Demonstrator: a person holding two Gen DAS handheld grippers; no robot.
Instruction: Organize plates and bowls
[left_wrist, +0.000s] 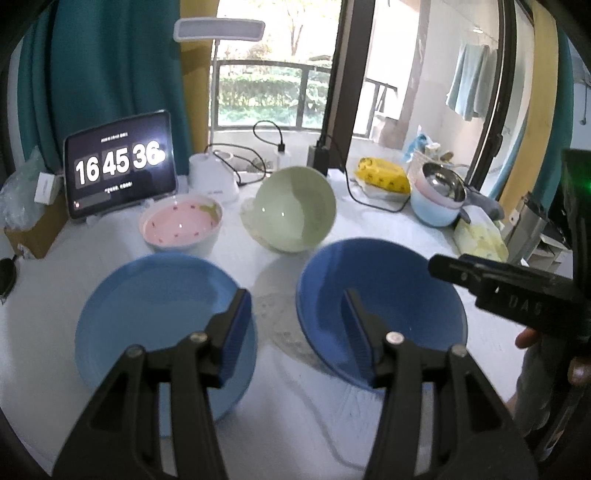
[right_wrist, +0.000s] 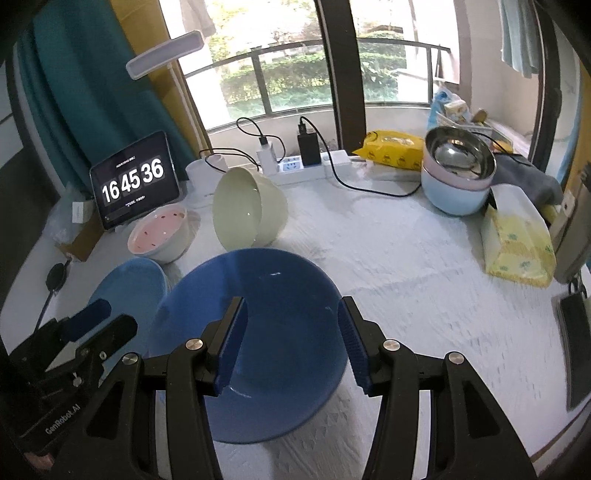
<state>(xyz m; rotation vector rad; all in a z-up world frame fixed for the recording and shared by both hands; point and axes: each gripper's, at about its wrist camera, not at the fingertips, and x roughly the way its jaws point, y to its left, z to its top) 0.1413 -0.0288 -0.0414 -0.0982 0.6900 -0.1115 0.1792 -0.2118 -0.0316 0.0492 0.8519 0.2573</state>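
White-covered table (right_wrist: 424, 266) before a balcony window, clutter along the back edge. Left to right: light blue plate (left_wrist: 155, 314) lying flat; pink bowl (left_wrist: 181, 227) behind it; green bowl (left_wrist: 291, 210) tipped on its side, mouth toward me; dark blue bowl (right_wrist: 258, 332) nearest. My left gripper (left_wrist: 295, 332) hangs spread wide between plate and dark blue bowl, holding nothing. My right gripper (right_wrist: 291, 339) is likewise wide open and empty, straddling the dark blue bowl's right rim, so the right hand is nearer. Stacked bowls (right_wrist: 456, 177) stand well apart, far right.
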